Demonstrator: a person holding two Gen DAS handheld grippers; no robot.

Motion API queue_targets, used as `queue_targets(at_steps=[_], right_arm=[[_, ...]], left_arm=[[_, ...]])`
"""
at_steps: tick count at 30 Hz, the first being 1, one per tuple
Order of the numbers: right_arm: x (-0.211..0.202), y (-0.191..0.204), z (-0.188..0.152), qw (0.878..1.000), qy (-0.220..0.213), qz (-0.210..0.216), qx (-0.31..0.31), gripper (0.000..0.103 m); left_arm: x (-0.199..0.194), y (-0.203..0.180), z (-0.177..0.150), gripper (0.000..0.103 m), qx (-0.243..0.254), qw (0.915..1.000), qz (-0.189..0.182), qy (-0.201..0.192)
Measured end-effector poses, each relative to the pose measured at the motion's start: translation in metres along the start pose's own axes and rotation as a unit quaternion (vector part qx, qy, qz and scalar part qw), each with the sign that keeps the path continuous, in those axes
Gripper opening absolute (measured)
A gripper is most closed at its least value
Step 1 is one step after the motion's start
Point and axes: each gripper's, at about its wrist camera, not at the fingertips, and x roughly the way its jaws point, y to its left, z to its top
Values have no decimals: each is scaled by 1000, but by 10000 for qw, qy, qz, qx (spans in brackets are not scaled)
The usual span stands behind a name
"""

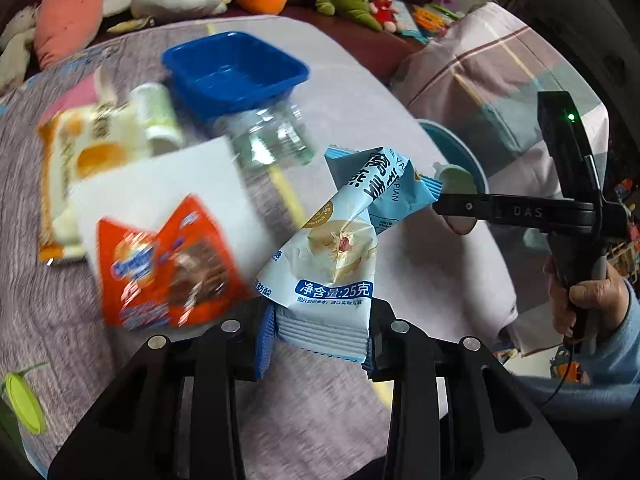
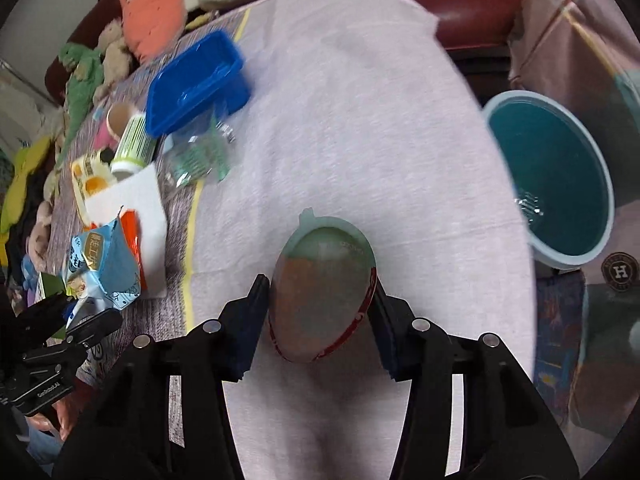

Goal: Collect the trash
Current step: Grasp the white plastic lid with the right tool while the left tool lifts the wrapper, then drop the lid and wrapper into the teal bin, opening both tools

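pale cloth-covered table (image 2: 360, 120): we find left gripper (image 1: 320, 336) clamped on crumpled blue wrapper (image 1: 340, 248), right gripper (image 2: 320, 316) clamped on lidded cup (image 2: 324, 288).

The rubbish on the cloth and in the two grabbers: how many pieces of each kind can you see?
Snack wrappers: 3 – light blue wrapper in the left gripper, orange-red wrapper, yellow wrapper
Cups: 1 – lidded cup in the right gripper
Bottles: 2 – clear bottle, white bottle
Paper sheets: 1 – white sheet
Trays: 1 – blue tray
Total: 8

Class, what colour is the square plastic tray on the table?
Blue tray, clearest in the left wrist view.
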Motion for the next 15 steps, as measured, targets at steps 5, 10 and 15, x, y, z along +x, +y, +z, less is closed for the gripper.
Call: queue_targets(at_steps=[5, 10, 15], right_arm=[[-22, -32, 11, 9995, -244, 18, 185, 47], [-44, -71, 23, 9977, -533, 16, 421, 47], [-69, -115, 36, 9938, -851, -56, 712, 47]], left_arm=[[16, -25, 21, 35, 37, 10000, -59, 59], [35, -55, 48, 35, 210, 9996, -124, 160], [54, -89, 77, 35, 408, 9986, -258, 209]])
